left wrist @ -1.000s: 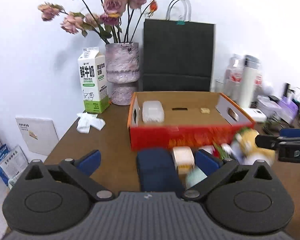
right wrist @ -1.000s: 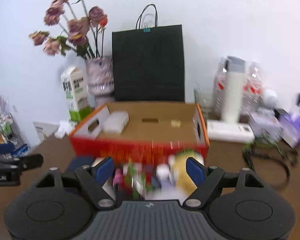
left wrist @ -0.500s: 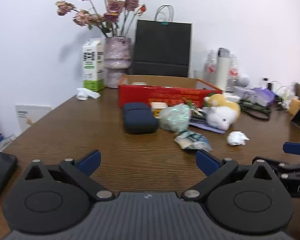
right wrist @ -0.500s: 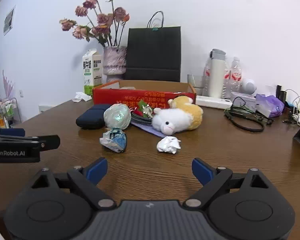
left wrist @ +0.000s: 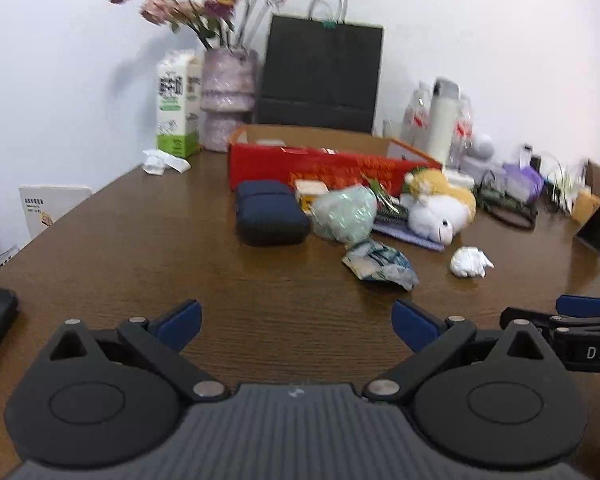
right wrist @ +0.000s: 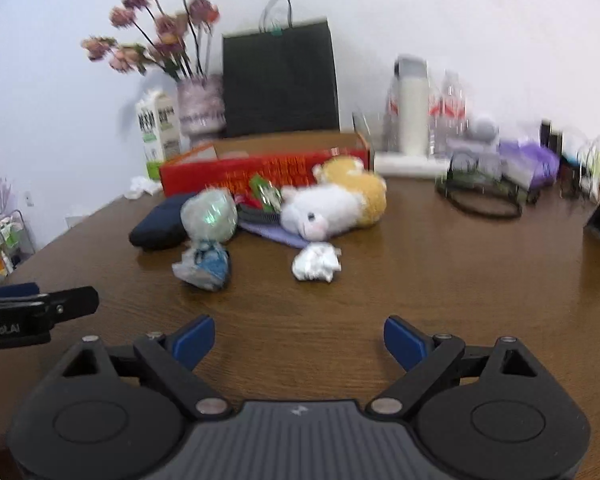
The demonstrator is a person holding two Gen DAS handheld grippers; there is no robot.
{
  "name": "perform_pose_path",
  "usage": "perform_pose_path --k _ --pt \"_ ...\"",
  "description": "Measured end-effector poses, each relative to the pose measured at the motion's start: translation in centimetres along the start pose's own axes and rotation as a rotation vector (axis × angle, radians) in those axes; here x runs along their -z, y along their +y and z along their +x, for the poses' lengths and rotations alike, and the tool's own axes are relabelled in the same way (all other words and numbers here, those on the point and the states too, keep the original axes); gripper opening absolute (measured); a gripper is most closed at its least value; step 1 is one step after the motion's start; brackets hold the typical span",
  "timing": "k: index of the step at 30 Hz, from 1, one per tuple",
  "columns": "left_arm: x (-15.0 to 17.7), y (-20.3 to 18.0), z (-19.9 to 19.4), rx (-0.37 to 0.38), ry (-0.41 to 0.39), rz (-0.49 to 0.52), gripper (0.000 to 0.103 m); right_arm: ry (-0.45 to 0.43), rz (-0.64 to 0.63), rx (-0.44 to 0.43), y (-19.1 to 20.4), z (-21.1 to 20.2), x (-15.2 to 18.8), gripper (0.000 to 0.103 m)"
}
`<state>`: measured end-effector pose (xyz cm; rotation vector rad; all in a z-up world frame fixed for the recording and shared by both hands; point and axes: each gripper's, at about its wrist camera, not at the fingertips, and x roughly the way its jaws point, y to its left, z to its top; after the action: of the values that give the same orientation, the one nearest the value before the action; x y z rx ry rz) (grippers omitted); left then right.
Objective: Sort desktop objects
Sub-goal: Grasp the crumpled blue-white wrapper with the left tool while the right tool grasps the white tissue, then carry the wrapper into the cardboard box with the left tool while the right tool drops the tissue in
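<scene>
Both tongs hang low over the near edge of the desk (left wrist: 148, 240), spread wide and holding nothing: my left tongs (left wrist: 296, 322) and my right tongs (right wrist: 298, 338) each show blue tips well apart with bare wood between them. I judge they sit back so I can take in the whole pile before choosing. Nearest lie a crumpled wrapper (right wrist: 204, 264) and a white paper ball (right wrist: 316, 262), apart from each other. Behind them a dark blue case (left wrist: 270, 218), a greenish foil ball (right wrist: 209, 216) and a plush toy (right wrist: 334, 206) crowd just in front of the red box (left wrist: 320, 166), likely the sorting bin. Farther back stand a milk carton (left wrist: 178, 104), a vase of flowers (left wrist: 228, 96) and a black paper bag (left wrist: 320, 76) against a white wall.
</scene>
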<state>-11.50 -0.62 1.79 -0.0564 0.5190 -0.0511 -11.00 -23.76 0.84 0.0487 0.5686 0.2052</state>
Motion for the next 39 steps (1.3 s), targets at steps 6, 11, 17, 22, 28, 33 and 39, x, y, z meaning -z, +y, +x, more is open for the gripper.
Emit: perform_pose_path --k 6,11,17,22,28,33,39 --pt "-2.2 -2.4 4.3 0.080 0.074 0.014 0.103 0.080 -0.037 0.043 -0.8 3.3 -1.7 0.082" --pt "-3.7 -3.8 8.1 0.132 0.109 0.034 0.100 0.081 -0.076 0.049 -1.2 5.8 -3.8 0.072" --pt "-4.3 -4.2 10.8 0.157 0.154 0.018 0.079 0.078 -0.120 0.030 -0.7 8.6 -5.7 0.054" --pt "-3.9 -4.5 10.9 0.151 0.150 0.045 0.047 0.082 -0.109 0.016 -0.4 9.6 -5.7 0.020" --pt "-3.6 -4.0 9.0 0.162 0.147 0.008 0.024 0.049 -0.117 -0.021 0.8 8.0 -5.0 0.019" --pt "-3.2 -3.6 5.0 0.177 0.086 0.002 0.023 0.027 -0.144 -0.057 2.2 5.3 -4.1 0.019" --pt "-1.7 -2.9 1.0 0.183 0.060 0.013 0.023 0.001 -0.177 -0.088 3.5 0.8 -1.6 0.020"
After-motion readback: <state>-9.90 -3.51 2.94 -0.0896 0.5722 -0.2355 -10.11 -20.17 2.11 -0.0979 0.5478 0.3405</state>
